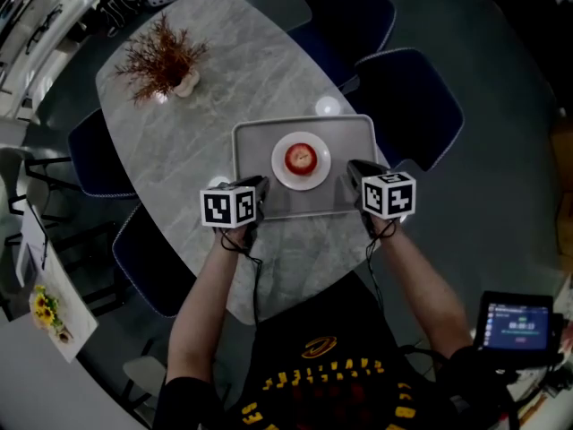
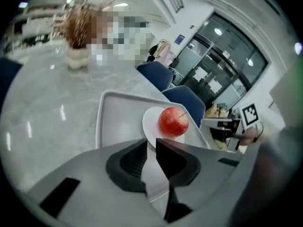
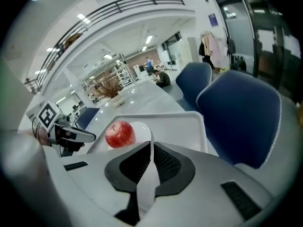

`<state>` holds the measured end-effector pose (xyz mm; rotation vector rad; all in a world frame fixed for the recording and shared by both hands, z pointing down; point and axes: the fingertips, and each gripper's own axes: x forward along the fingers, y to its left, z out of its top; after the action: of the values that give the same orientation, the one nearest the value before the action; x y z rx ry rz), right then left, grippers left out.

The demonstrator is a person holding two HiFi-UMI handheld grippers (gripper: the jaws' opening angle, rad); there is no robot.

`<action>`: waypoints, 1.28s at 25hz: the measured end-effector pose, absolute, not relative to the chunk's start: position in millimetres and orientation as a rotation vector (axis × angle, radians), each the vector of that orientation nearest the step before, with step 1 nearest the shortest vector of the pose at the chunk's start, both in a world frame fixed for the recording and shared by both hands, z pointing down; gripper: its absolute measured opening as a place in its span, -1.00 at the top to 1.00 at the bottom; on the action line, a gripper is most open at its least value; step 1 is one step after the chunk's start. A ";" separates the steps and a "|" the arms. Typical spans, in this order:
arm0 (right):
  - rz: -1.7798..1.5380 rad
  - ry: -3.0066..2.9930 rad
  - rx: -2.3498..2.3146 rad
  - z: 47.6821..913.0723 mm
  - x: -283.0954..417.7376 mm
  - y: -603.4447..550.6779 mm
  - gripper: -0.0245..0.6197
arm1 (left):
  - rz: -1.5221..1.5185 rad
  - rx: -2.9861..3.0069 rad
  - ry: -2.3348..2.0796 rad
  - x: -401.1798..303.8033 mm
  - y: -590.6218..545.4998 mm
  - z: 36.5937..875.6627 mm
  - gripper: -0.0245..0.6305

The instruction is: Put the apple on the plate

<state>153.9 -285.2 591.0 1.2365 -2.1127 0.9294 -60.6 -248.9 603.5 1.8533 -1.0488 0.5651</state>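
Observation:
A red apple [image 1: 300, 158] rests on a small white plate [image 1: 315, 176] in the middle of a grey tray [image 1: 255, 146] on the marble table. My left gripper [image 1: 260, 186] hovers at the tray's near left corner, my right gripper [image 1: 352, 168] at its near right side, both apart from the apple. In the left gripper view the apple [image 2: 173, 121] and the plate [image 2: 150, 124] lie just beyond my left gripper [image 2: 151, 148], whose jaws stand close together and empty. The right gripper view shows the apple [image 3: 120, 134] left of my right gripper [image 3: 151, 148], shut on nothing.
A vase of dried red twigs [image 1: 166, 61] stands at the table's far left. Blue chairs [image 1: 407, 101] ring the table [image 1: 224, 97], two beside the tray's far right. A small screen [image 1: 517, 322] glows at the lower right.

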 end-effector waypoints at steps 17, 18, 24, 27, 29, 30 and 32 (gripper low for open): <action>0.700 -2.601 1.166 495.3 108.1 -229.4 0.90 | 0.277 2.221 -1.280 -27.5 -186.5 502.4 0.93; 0.698 -2.605 1.158 494.1 103.9 -223.5 0.90 | 0.253 2.204 -1.272 -27.6 -176.8 500.9 0.93; 0.591 -2.637 1.168 462.7 79.0 -165.1 0.90 | 0.253 2.279 -1.326 -38.9 -106.7 461.3 0.93; 0.519 -2.672 1.159 442.7 70.3 -147.6 0.90 | 0.185 2.329 -1.298 -34.0 -94.8 437.7 0.93; 0.472 -2.690 1.159 431.3 66.0 -138.8 0.90 | 0.145 2.344 -1.283 -31.8 -89.9 427.3 0.93; 0.456 -2.698 1.166 426.3 64.7 -134.6 0.90 | 0.130 2.351 -1.283 -31.6 -87.3 422.8 0.93; 0.433 -2.714 1.185 416.3 63.6 -126.5 0.90 | 0.105 2.365 -1.291 -31.0 -81.6 413.6 0.93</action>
<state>63.6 -126.5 416.3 1.1854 -2.7144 0.4325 -31.0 -81.6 413.6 2.3647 -1.2907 0.1049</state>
